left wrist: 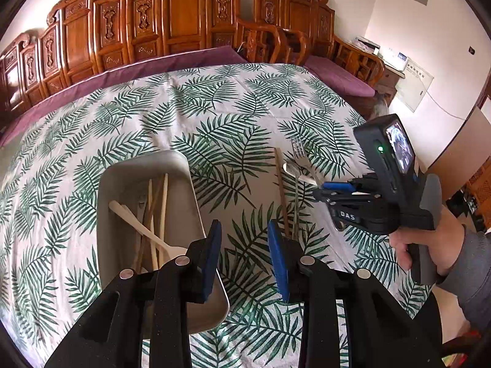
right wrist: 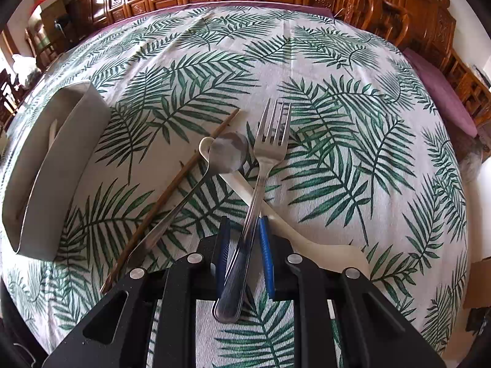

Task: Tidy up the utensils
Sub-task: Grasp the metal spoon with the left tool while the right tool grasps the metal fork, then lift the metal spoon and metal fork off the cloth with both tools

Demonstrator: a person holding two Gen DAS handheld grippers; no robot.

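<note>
My right gripper (right wrist: 244, 254) points down at the table with the handle of a metal fork (right wrist: 271, 141) between its blue pads; a thin gap shows on each side of the handle. The fork lies across a cream spoon (right wrist: 307, 239), beside a metal spoon (right wrist: 228, 153) and a brown chopstick (right wrist: 184, 178). A white tray (left wrist: 129, 165) holds chopsticks (left wrist: 162, 202) and another cream spoon (left wrist: 138, 220). My left gripper (left wrist: 245, 260) hangs open and empty over the tray's right rim. In the left wrist view my right gripper (left wrist: 325, 188) reaches the fork (left wrist: 299, 153) from the right.
A leaf-print cloth (right wrist: 353, 107) covers the table, with a purple cloth (left wrist: 153, 70) under it at the far edge. Carved wooden chairs (left wrist: 184, 21) line the far side. A hand in a grey sleeve (left wrist: 460, 260) holds the right gripper. The tray (right wrist: 55, 168) stands left of the loose utensils.
</note>
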